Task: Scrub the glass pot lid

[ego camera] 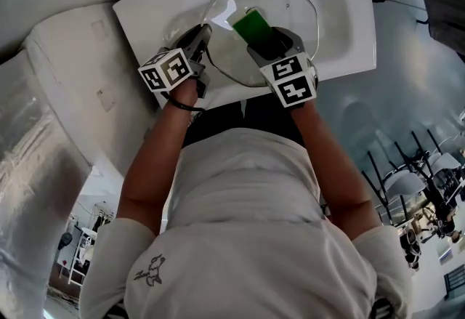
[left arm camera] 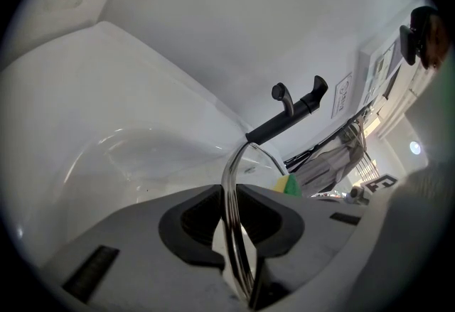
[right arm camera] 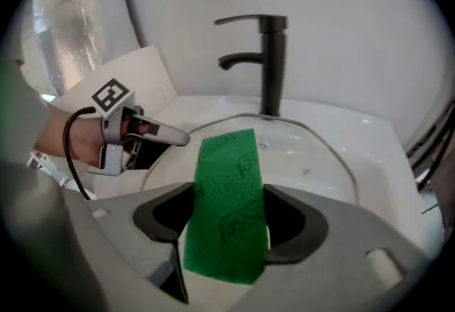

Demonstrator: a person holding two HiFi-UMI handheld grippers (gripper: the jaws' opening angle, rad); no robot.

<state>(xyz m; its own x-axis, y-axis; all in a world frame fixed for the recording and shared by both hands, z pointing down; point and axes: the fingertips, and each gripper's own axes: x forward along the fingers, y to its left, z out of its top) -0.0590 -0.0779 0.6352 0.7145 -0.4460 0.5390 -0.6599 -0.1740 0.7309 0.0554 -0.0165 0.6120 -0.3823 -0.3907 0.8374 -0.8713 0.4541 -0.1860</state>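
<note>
Upper centre: left gripper [ego camera: 200, 38] pinches the lid [ego camera: 292, 9] by its rim, right gripper [ego camera: 280, 43] clamps the sponge [ego camera: 253, 25]. Glass looks slick and brittle; the rim seems safest.

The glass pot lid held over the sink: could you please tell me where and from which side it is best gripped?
Grip the glass pot lid by its thin metal rim, coming edge-on from the left, one jaw on each face, as the left gripper does. That likely leaves the broad face free for the green sponge in the right gripper.
</note>
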